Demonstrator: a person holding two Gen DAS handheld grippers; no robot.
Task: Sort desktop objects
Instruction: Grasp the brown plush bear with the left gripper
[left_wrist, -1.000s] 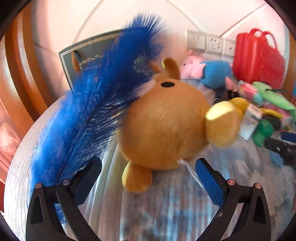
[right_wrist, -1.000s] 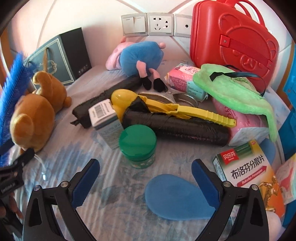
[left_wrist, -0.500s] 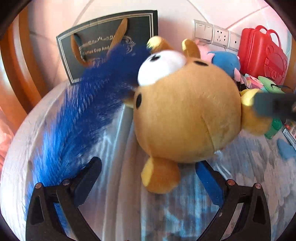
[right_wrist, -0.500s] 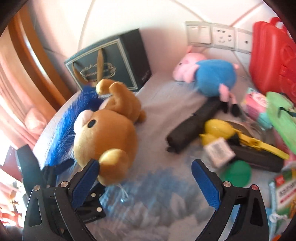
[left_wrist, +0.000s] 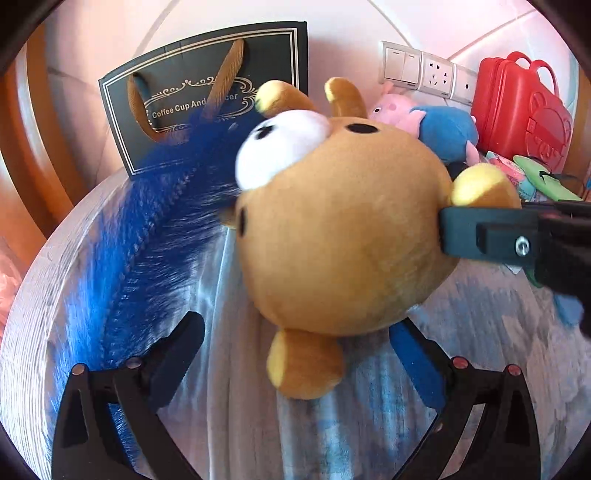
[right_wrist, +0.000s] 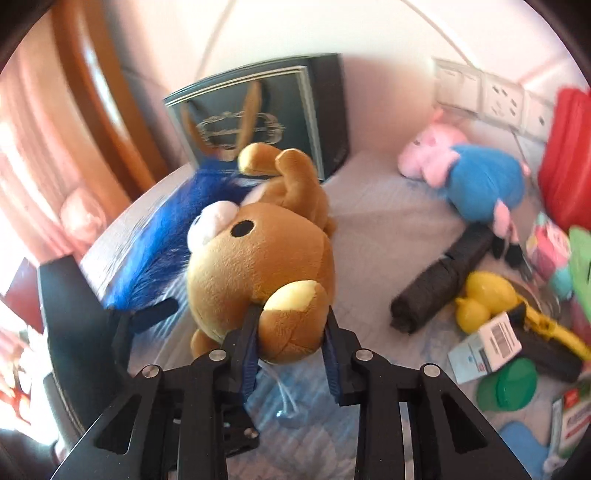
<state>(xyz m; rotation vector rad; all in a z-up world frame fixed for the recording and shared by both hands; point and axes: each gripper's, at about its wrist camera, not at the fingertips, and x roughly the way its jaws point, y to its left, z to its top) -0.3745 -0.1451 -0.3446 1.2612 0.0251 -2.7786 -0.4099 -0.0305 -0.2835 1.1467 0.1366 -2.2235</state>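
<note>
A brown plush bear (left_wrist: 340, 229) lies on its back on the blue-patterned cloth, its head toward both cameras. My right gripper (right_wrist: 291, 332) is shut on the bear's ear (right_wrist: 291, 321); it reaches in from the right in the left wrist view (left_wrist: 480, 236). My left gripper (left_wrist: 295, 354) is open, its fingers on either side of the bear's other ear (left_wrist: 303, 365), not touching it. A blue feather duster (left_wrist: 147, 236) lies just left of the bear, also in the right wrist view (right_wrist: 166, 243).
A dark gift bag (left_wrist: 207, 92) stands behind the bear. A pink and blue plush pig (right_wrist: 469, 173), a black roll (right_wrist: 439, 284), a yellow tool (right_wrist: 491, 295), a small box (right_wrist: 487, 343), a green jar (right_wrist: 506, 384) and a red case (left_wrist: 521, 110) crowd the right. The table edge curves at left.
My right gripper swung left across the table from the green jar to the bear and shut on its ear. The bear's head turned in the left wrist view; the left gripper stayed open.
</note>
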